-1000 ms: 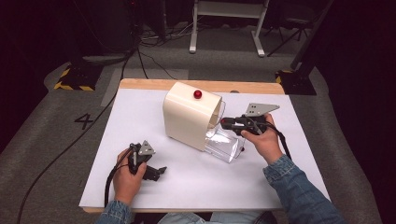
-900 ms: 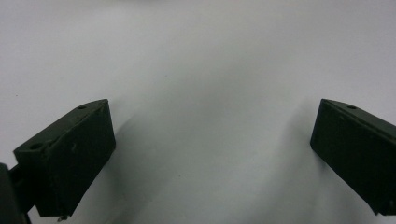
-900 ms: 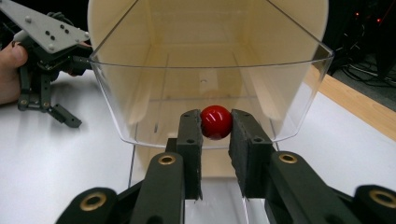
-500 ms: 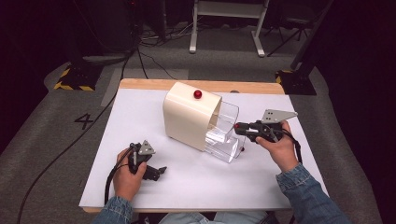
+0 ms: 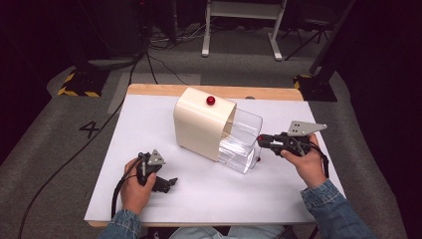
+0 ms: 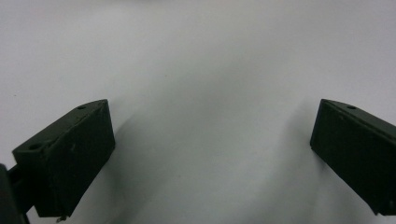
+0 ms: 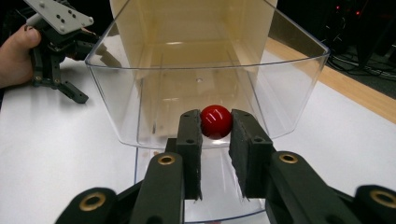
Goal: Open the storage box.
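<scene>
A cream-coloured box (image 5: pixel 203 122) with a red knob (image 5: pixel 211 100) on its top stands near the middle of a white table (image 5: pixel 149 124). A clear plastic drawer (image 5: pixel 244 142) projects from the box's open side toward the right gripper (image 5: pixel 263 141).

Right gripper view: the two black jaws are closed on a second red knob (image 7: pixel 216 121), which sits on the front wall of the clear plastic drawer at its lower edge. The knob lies directly between the jaw pads (image 7: pixel 191 135), touching both, at their tips. Behind it, the drawer's transparent walls open into the cream interior of the box.

High view: the right gripper is held level in the person's right hand (image 5: pixel 308 162), jaws pointing left at the drawer front; a grey three-cornered plate (image 5: pixel 304 128) sits on top of it.

The left gripper (image 5: pixel 166 184) rests low over the table near its front left edge, well apart from the box, held in the left hand (image 5: pixel 133 186). Left gripper view: its jaws stand wide apart with bare white table surface between them and nothing grasped.
</scene>
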The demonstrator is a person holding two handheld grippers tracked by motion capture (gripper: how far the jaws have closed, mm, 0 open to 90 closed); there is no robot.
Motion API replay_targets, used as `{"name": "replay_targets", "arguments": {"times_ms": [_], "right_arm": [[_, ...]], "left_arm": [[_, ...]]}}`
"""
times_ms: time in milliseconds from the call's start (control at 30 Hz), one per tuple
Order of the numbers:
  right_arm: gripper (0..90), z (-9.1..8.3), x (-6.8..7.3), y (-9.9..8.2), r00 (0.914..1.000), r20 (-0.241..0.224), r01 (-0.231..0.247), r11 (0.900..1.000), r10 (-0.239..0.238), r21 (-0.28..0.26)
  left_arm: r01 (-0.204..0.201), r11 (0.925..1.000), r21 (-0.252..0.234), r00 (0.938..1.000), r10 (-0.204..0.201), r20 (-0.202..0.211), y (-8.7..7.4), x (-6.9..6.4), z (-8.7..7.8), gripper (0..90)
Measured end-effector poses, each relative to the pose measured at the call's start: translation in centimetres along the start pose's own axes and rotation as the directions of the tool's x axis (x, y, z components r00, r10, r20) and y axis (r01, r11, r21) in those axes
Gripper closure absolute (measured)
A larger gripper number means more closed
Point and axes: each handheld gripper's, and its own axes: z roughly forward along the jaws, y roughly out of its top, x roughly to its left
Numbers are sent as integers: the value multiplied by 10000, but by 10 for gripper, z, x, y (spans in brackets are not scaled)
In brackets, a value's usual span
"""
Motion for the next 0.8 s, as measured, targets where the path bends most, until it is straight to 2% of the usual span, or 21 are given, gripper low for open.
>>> {"name": "replay_targets", "arguments": {"times_ms": [300, 500, 800], "right_arm": [[728, 4, -1, -9, 9998, 183, -1, 9990, -7, 442], [702, 6, -2, -17, 9995, 192, -249, 9982, 239, 550], [646, 9, -3, -23, 9990, 263, -384, 9973, 368, 626]], "left_arm": [[9, 10000, -18, 10000, -9, -12, 0, 0, 0, 0], [7, 10000, -18, 10000, -7, -11, 0, 0, 0, 0], [7, 10000, -17, 10000, -7, -9, 0, 0, 0, 0]]}}
